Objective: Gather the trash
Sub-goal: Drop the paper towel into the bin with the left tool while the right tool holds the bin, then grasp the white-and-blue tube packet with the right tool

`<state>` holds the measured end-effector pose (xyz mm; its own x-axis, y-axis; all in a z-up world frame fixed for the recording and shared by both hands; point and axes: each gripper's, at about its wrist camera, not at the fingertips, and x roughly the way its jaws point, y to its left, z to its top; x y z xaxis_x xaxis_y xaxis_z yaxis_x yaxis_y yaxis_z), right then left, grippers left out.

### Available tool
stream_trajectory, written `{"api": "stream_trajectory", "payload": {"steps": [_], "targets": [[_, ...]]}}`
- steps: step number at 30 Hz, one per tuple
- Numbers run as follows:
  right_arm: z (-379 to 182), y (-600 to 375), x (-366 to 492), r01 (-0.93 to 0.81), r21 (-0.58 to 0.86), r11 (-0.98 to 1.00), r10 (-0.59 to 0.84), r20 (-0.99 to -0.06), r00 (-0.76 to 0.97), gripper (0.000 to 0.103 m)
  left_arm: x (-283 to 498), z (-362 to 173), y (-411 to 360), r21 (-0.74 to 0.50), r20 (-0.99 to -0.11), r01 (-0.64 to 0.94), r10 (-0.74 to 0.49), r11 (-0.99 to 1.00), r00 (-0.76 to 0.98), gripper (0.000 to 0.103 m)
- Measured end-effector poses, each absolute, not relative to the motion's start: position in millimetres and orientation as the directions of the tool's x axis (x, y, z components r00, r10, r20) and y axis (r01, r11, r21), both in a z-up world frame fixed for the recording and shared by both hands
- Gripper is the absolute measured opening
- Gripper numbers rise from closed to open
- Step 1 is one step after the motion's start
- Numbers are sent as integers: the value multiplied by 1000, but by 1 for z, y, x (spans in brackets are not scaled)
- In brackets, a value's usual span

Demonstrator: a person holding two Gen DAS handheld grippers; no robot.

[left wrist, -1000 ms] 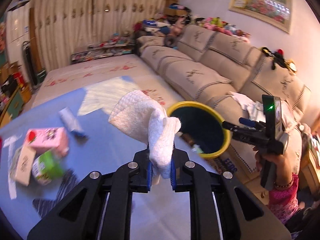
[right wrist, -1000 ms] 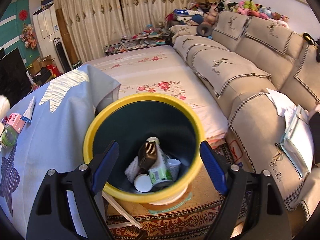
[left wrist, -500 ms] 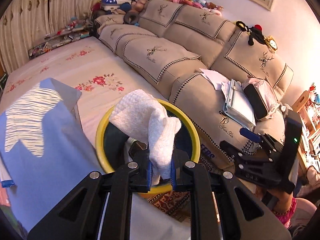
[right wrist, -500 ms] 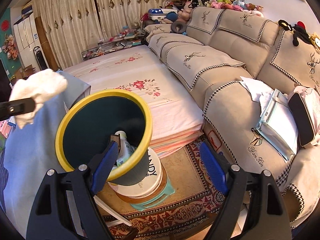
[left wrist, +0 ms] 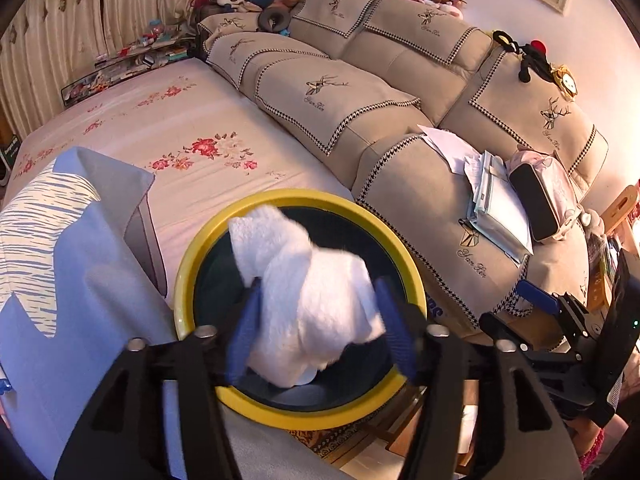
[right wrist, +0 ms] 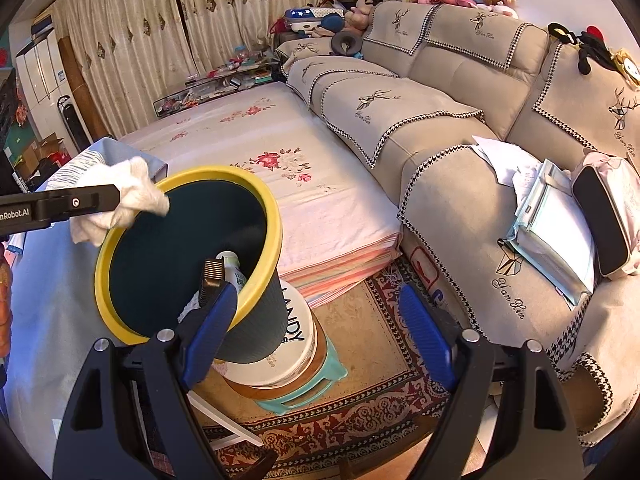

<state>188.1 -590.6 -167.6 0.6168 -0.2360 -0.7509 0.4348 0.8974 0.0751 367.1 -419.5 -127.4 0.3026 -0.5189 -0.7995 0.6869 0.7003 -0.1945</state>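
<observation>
My left claw [left wrist: 316, 332] is over the mouth of the bin [left wrist: 208, 240], and its two blue pads stand wide apart. The white tissue wad [left wrist: 312, 292] sits loose between them, brushing the pad at nine o'clock and about level with the yellow rim; I cannot tell whether it is dropping or hanging on that pad. From the other hand's camera the tissue wad [right wrist: 120, 200] shows at the ten o'clock side of the bin [right wrist: 256, 320], against the rim and partly outside it, so I judge the drop is not safely over the middle.

My right claw [right wrist: 316, 332] is spread wide and holds nothing. Its left pad is down by the bin's near wall at seven o'clock; whether it touches the wall I cannot tell. The bin looks tipped toward me and rests on a white bucket [right wrist: 280, 356] atop a teal stool [right wrist: 296, 396].

Inside the bin I can see a bottle [right wrist: 234, 268] and a dark brush-like thing [right wrist: 212, 280], so some trash is in already.

The step in hand, as I read it, is letting go of the tissue into the bin. Next I should check it clears the rim and falls inside; if it clings, a small shake or a nudge toward the bin's centre would free it. After that, I would turn my left claw toward the blue cloth-covered table [left wrist: 80, 320] at nine o'clock to look for more trash.
</observation>
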Motion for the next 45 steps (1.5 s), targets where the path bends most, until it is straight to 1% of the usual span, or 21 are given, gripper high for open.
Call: {"api": "stream_trajectory", "payload": {"steps": [1, 3, 5, 8, 9, 11, 12, 14, 17, 20, 26, 31, 33, 35, 37, 38, 39, 40, 41, 45], "targets": [[-167, -589, 188, 434, 74, 898, -236, -751, 617, 79, 368, -126, -418, -195, -796, 685, -521, 701, 307, 70], [-166, -586, 190, 428, 72, 901, -233, -751, 618, 79, 370, -123, -414, -207, -789, 683, -532, 700, 306, 71], [-166, -580, 192, 420, 68, 905, -230, -752, 618, 79, 370, -118, -407, -217, -781, 680, -543, 700, 309, 78], [-164, -575, 195, 407, 69, 911, -221, -751, 622, 79, 364, -103, -390, -229, -761, 676, -562, 700, 324, 78], [-164, -573, 196, 403, 70, 913, -218, -750, 624, 79, 360, -94, -380, -232, -747, 675, -573, 700, 338, 78], [-162, -568, 199, 391, 67, 918, -212, -749, 627, 79, 349, -76, -352, -221, -710, 668, -587, 710, 389, 84], [-161, -564, 201, 383, 65, 922, -208, -749, 629, 79, 342, -68, -338, -211, -693, 661, -587, 720, 419, 85], [-159, -557, 208, 364, 60, 929, -200, -747, 634, 79, 329, -52, -304, -188, -653, 639, -581, 746, 486, 88], [-153, -542, 220, 328, 60, 943, -179, -739, 649, 79, 308, -34, -245, -155, -602, 593, -551, 790, 578, 90], [-143, -518, 236, 273, 55, 960, -150, -724, 673, 79, 288, -27, -183, -119, -557, 519, -490, 847, 671, 91], [-119, -448, 278, 94, 46, 995, -35, -707, 707, 79, 266, -35, -55, -43, -503, 268, -253, 962, 827, 92], [-100, -375, 308, -76, 53, 996, 92, -691, 717, 79, 267, -50, 35, -47, -452, 82, -94, 996, 887, 92], [-94, -342, 322, -158, 59, 986, 154, -695, 703, 79, 271, -58, 60, -43, -454, 15, -33, 999, 890, 92], [-91, -312, 337, -227, 72, 971, 211, -701, 682, 76, 270, -65, 77, -48, -453, -22, -2, 999, 892, 92], [-92, -289, 352, -256, 77, 963, 233, -716, 659, 61, 270, -71, 87, -55, -455, -24, -3, 998, 891, 92], [-94, -279, 362, -265, 91, 960, 246, -725, 643, 56, 272, -73, 85, -57, -455, -23, -6, 998, 890, 92], [-95, -270, 374, -278, 122, 953, 275, -733, 623, 49, 272, -75, 86, -59, -456, -24, -6, 998, 890, 92], [-96, -262, 385, -290, 150, 945, 303, -737, 605, 47, 272, -77, 87, -61, -458, -24, -7, 998, 889, 92], [-97, -256, 392, -298, 161, 941, 315, -739, 596, 47, 270, -78, 88, -68, -456, -17, -15, 998, 890, 92], [-102, -223, 430, -318, 129, 939, 296, -772, 562, 47, 275, -80, 78, -60, -456, -4, -24, 998, 890, 92]]}}
